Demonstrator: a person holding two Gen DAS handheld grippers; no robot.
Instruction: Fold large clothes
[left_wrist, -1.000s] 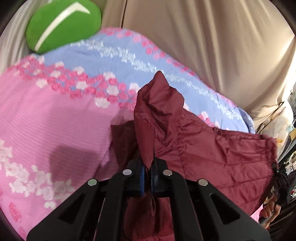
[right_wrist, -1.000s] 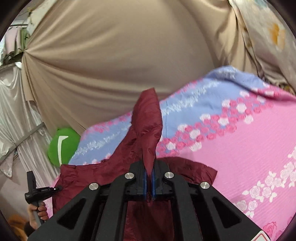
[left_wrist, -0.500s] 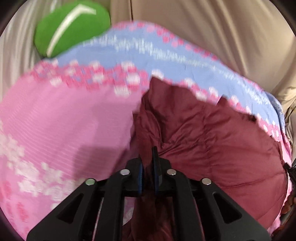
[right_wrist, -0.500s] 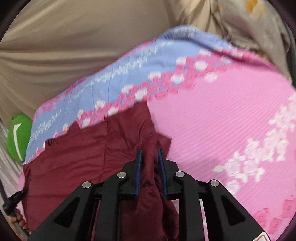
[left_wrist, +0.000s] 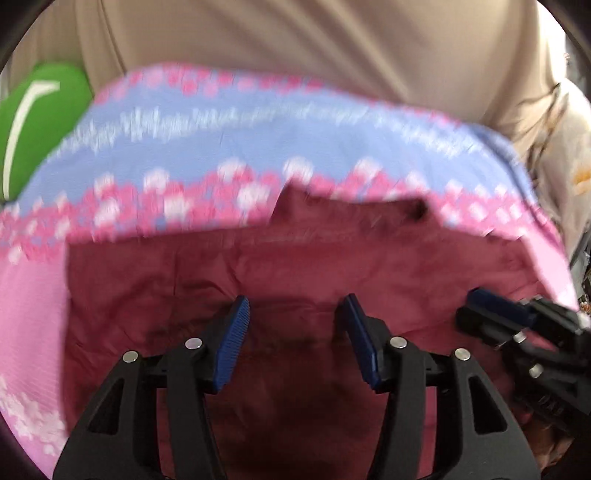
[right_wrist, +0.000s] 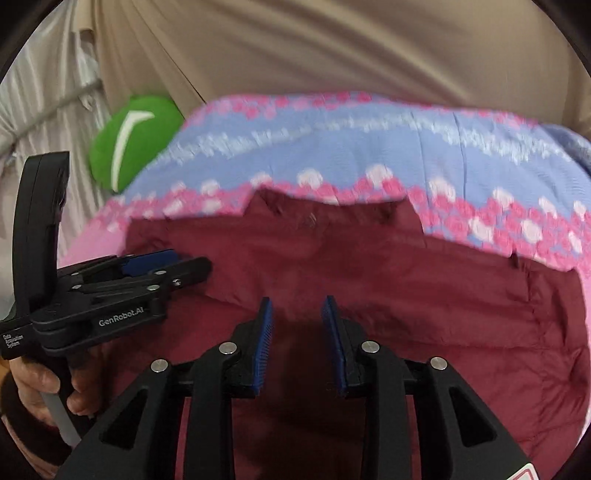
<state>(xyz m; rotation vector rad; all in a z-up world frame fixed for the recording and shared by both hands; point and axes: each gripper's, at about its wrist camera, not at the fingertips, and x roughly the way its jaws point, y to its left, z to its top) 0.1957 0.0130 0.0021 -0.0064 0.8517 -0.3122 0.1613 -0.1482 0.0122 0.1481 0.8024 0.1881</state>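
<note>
Left gripper (left_wrist: 295, 314) jaws wide apart; right gripper (right_wrist: 297, 314) jaws parted; both empty, side by side.

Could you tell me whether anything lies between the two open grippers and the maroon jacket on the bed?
Nothing visible does. The left gripper and right gripper both hang open directly over the maroon jacket, spread on the pink floral bedspread.

Maroon jacket (left_wrist: 295, 266) on pink-and-blue floral bedspread (left_wrist: 258, 140), green white-striped cushion (left_wrist: 33, 122)

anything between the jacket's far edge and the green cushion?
Only the bedspread, its pink and blue flowered bands, between jacket and cushion. Clearest in the right wrist view.
</note>
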